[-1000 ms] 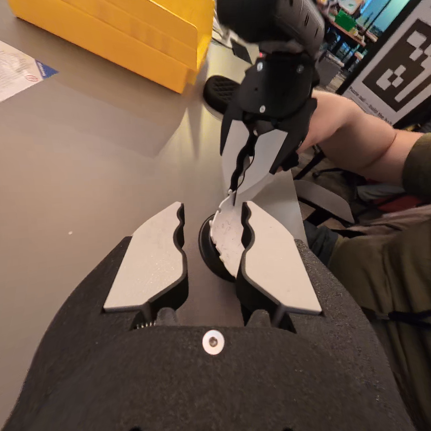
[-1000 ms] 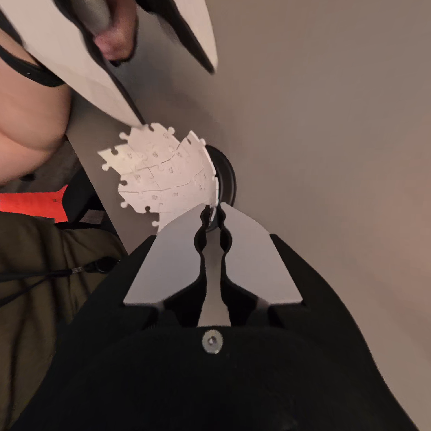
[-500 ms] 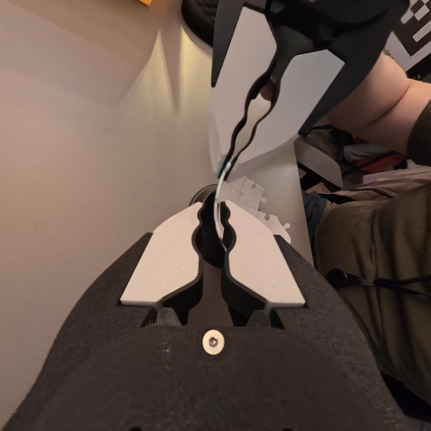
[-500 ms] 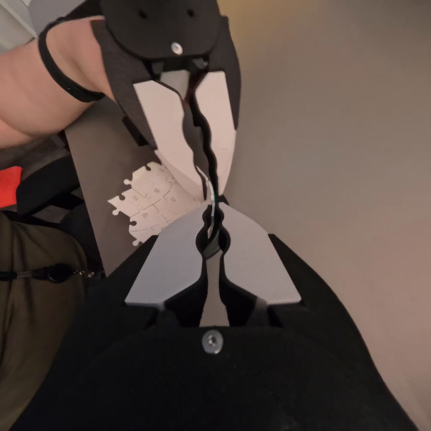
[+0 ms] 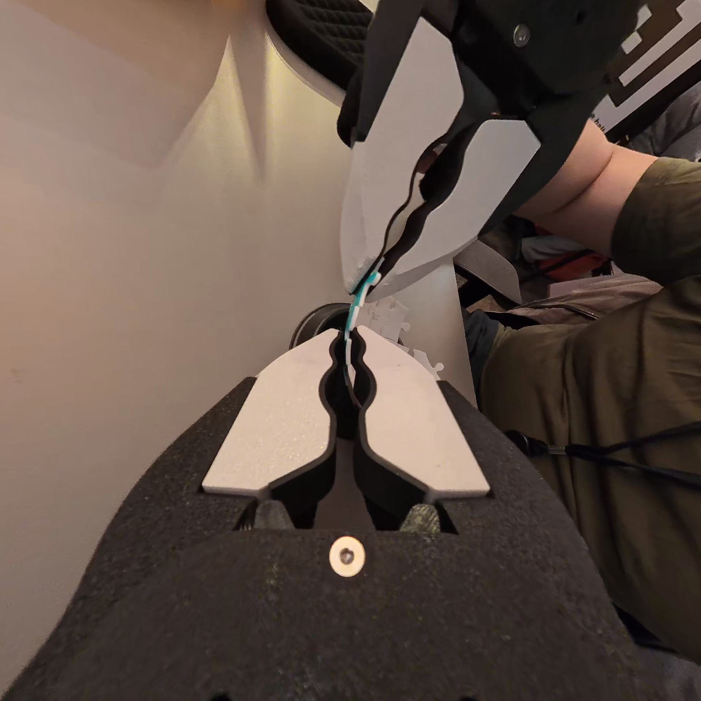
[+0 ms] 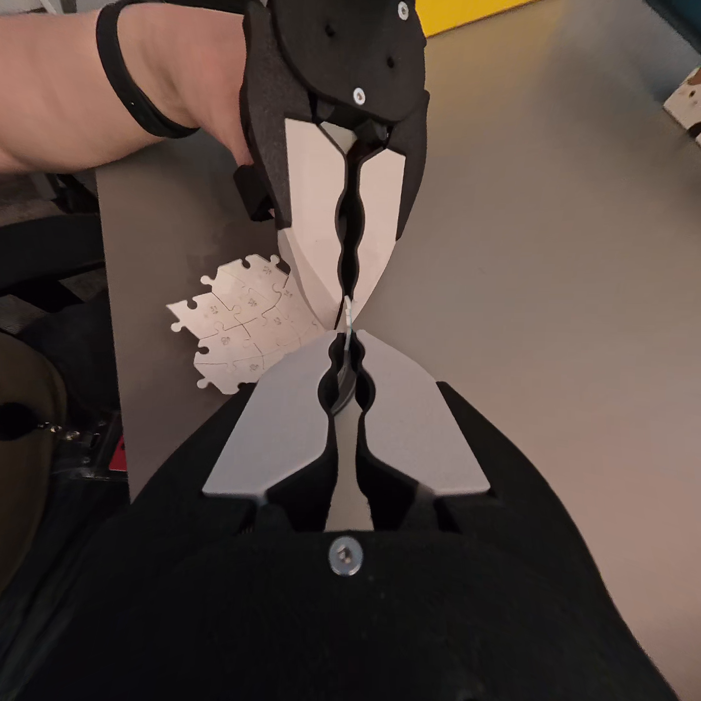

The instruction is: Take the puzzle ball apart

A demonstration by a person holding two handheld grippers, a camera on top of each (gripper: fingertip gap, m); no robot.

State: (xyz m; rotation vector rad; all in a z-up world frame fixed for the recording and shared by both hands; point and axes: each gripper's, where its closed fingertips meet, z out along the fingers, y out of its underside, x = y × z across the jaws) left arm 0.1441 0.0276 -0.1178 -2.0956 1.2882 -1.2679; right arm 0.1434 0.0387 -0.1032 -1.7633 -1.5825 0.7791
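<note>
Grey and smooth, the counter (image 6: 531,265) fills both wrist views, its near edge running beside the person's olive-green sleeve (image 5: 569,417).

Nearest the left wrist camera, the left claw (image 5: 347,335) has its two white fingers drawn almost together, tips pinched on the thin edge of a curved strip of white and teal puzzle pieces (image 5: 356,307), seen edge-on. The strip arcs up from those tips into the tips of the right claw (image 5: 370,282), which comes down from above and is likewise clamped on it. Just behind the strip sits a round black ring stand (image 5: 315,318) on the counter, and to its right a curved sheet of joined white puzzle pieces (image 5: 387,307), the rest of the puzzle ball, lies by the counter's edge.

The right wrist view shows the same grip from the other side: both claws meet tip to tip over the strip (image 6: 348,322), with the joined white pieces (image 6: 242,326) fanned out to the left, touching the claws.

Half a second ago the left claw's fingers stood a little wider around the strip; they have since closed in. A second ago the left claw was wide apart and only the right claw held the pieces.

Farther off lies a yellow bin (image 6: 474,15).
</note>
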